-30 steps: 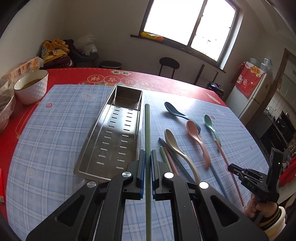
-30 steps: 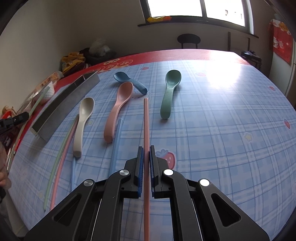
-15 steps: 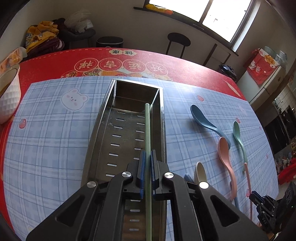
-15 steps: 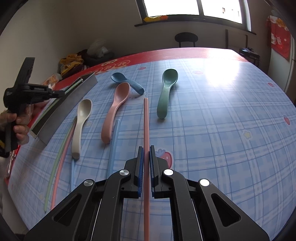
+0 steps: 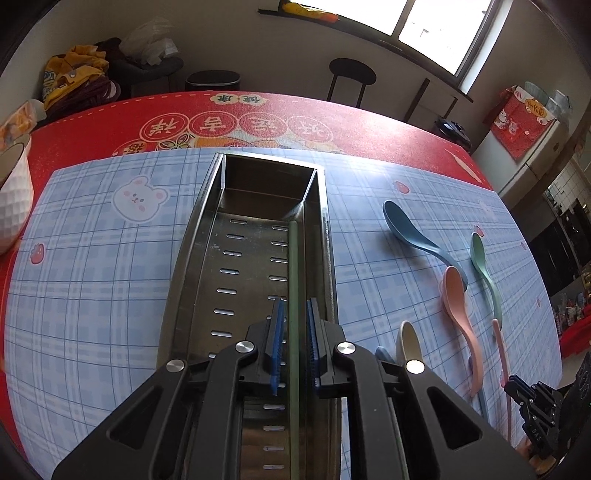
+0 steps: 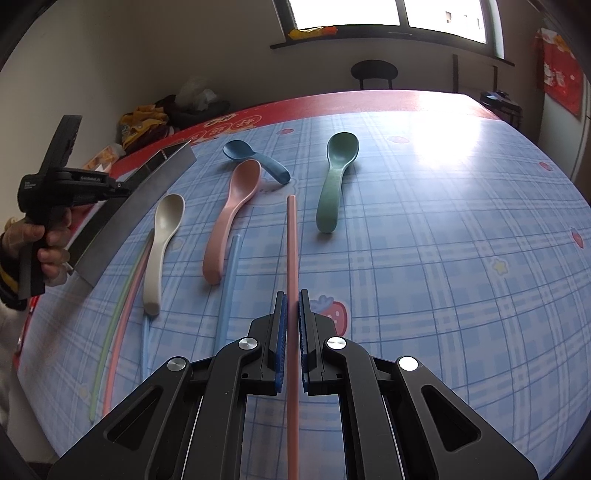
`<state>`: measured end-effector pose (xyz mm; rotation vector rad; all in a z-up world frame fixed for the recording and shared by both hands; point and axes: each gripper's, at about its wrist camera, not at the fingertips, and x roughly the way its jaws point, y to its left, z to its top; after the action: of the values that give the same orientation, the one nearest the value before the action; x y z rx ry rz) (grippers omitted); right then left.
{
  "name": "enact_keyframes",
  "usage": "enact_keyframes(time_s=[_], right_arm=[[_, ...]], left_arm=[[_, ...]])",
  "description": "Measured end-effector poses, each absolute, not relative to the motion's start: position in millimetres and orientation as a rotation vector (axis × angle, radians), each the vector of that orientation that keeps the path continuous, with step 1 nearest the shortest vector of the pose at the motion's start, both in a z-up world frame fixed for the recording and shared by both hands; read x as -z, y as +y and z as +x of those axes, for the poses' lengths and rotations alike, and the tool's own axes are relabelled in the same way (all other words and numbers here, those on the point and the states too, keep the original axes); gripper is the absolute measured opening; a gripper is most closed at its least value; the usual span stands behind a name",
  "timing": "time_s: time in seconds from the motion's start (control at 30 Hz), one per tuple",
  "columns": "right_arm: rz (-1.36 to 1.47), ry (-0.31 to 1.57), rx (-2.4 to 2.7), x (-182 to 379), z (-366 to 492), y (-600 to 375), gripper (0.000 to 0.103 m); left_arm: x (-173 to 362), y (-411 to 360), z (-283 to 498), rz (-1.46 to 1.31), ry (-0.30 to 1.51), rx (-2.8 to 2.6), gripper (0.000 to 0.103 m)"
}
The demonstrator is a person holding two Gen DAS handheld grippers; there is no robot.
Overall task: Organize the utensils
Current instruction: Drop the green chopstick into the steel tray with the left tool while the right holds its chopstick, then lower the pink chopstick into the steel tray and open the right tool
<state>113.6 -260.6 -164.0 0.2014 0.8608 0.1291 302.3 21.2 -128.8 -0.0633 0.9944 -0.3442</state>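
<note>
Opening over the metal tray (image 5: 207,236), the left gripper (image 5: 294,347) had jaws apart around a green chopstick (image 5: 293,266); the right gripper (image 6: 292,339) clamped a pink chopstick (image 6: 292,236) above the table

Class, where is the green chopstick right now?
In the left wrist view, the green chopstick lies inside the metal tray, along its right wall, between the left gripper's opening jaws.

Daylight pours through the window (image 6: 399,11), blown out white. Glare washes the surface (image 6: 454,155) in the right view. Spoons cast soft shadows. Fisheye bends edges; corners vignette dark.
</note>
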Motion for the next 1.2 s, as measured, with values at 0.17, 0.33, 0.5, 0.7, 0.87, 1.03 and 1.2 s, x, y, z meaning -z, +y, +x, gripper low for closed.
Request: enact_keyframes(time_s=[0.17,0.33,0.5,0.7,0.87,1.03,1.2], right_arm=[[0.199,0.856,-0.125,163.1,112.0,-260.5,0.006],[0.215,0.859,-0.119,163.5,112.4,-263.1,0.006],[0.21,0.871,-0.104,164.5,114.9,-262.7,0.006],[0.224,0.892,-0.065,163.1,116.4,-268.3,0.006],[0.258,0.912,-0.037,154.5,122.7,-266.8,0.006],[0.295,0.893,-0.049,139.0,136.7,-253.4,0.006],[0.347,0.891,-0.077,129.9,156.8,-229.9,0.006]], left_arm=[[104.0,21.8,259.6,0.043,0.822,0.309,0.043],[96.9,39.4,202.9,0.075,0.649,0.257,0.091],[104.4,58.2,184.3,0.067,0.609,0.201,0.097],[113.5,70.8,176.4,0.096,0.548,0.116,0.097],[112.9,78.7,170.2,0.087,0.504,0.16,0.097],[113.8,82.1,166.5,0.071,0.487,0.179,0.097],[107.4,98.7,164.7,-0.02,0.459,0.183,0.097]])
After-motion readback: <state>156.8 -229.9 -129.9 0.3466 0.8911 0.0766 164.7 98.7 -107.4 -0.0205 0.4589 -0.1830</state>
